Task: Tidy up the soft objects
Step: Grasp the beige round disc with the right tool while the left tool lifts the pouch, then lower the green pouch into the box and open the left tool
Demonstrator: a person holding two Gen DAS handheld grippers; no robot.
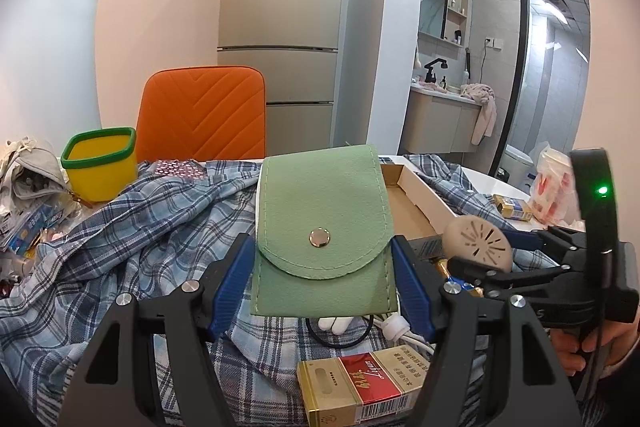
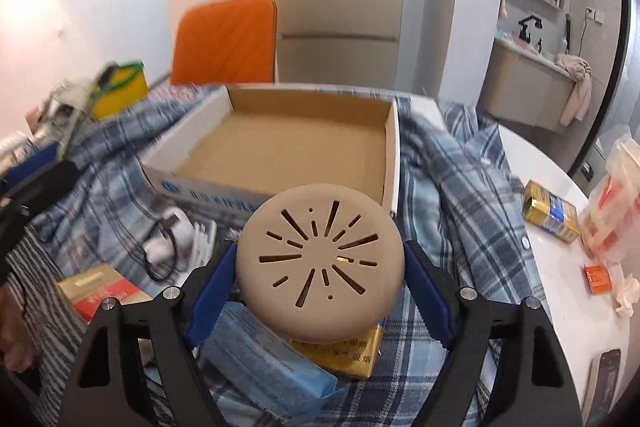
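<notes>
A green felt pouch (image 1: pixel 320 215) with a snap button stands upright between the blue pads of my left gripper (image 1: pixel 320 241), which is shut on its two sides above the plaid shirt (image 1: pixel 140 227). In the right wrist view a beige round disc (image 2: pixel 320 267) with cut slots fills the gap of my right gripper (image 2: pixel 320 247). Both blue pads (image 2: pixel 214 291) touch its edges. It sits tilted over a yellow pack and a blue mask pack (image 2: pixel 264 359). The left wrist view shows the same disc (image 1: pixel 478 245) in the right gripper (image 1: pixel 484 255), to the right of the pouch.
An open cardboard box (image 2: pixel 390 147) lies on the shirt just beyond both grippers. A red and gold cigarette pack (image 1: pixel 360 387), a black hair tie (image 1: pixel 340 341), a yellow tub (image 1: pixel 98 167), an orange chair (image 1: pixel 204 111), a gold pack (image 2: pixel 550 217) and a phone (image 2: pixel 604 379) surround them.
</notes>
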